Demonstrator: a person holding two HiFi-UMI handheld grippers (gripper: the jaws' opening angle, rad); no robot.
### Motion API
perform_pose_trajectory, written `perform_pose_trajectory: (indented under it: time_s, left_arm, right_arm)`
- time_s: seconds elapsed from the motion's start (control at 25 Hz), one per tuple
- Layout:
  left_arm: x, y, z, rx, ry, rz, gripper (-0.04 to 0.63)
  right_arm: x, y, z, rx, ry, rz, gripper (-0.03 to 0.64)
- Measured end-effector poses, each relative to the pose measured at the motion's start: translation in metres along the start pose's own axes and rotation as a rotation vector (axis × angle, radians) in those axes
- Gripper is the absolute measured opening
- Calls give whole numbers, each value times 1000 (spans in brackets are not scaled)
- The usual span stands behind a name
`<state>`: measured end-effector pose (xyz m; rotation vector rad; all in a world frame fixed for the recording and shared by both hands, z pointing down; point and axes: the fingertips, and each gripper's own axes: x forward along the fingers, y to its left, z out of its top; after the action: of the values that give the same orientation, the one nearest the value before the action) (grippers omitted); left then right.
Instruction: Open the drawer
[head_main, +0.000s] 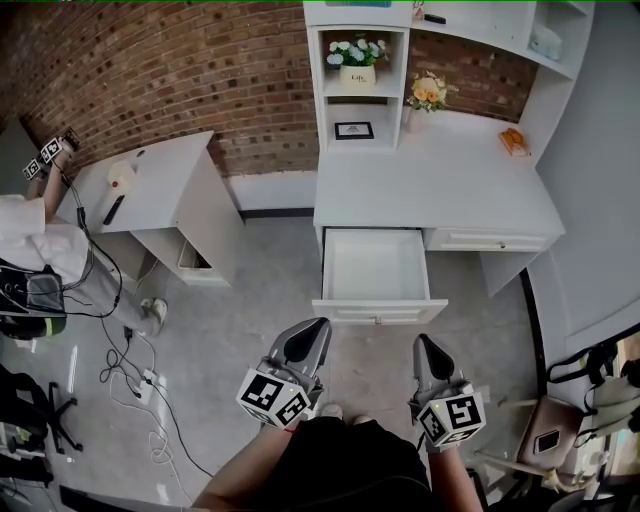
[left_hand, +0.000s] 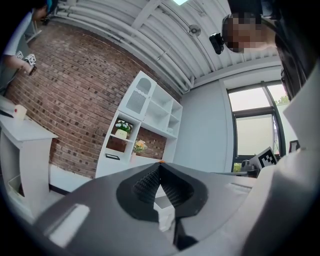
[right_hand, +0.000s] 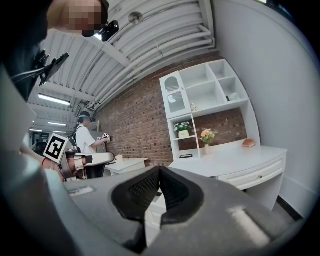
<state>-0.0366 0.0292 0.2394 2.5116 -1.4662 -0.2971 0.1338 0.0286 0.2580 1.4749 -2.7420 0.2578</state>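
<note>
The left drawer (head_main: 380, 311) of the white desk (head_main: 440, 180) stands pulled out, and its inside is bare. The drawer beside it (head_main: 487, 240) is flush with the desk front. In the head view both grippers hover over the floor just in front of the pulled-out drawer, apart from it. My left gripper (head_main: 315, 326) is shut with nothing in it; its jaws meet at the tip (left_hand: 159, 168). My right gripper (head_main: 422, 342) is likewise shut and holds nothing (right_hand: 160, 170). Both point level toward the desk (right_hand: 235, 157).
A white shelf unit with potted flowers (head_main: 357, 60) rises from the desk's back. A low white side table (head_main: 150, 185) stands at the left, with a person (head_main: 40, 240) beside it and cables (head_main: 140, 380) on the floor. A stool (head_main: 550, 430) is at the lower right.
</note>
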Motion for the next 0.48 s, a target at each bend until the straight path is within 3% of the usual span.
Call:
perform_pose_trajectory:
  time_s: [0.36, 0.48]
  left_arm:
    - [9, -1, 8, 50, 3, -22, 3]
    - [13, -1, 14, 33, 2, -19, 3]
  right_arm:
    - [3, -7, 9, -21, 13, -10, 2]
    - [7, -8, 12, -28, 10, -9, 2]
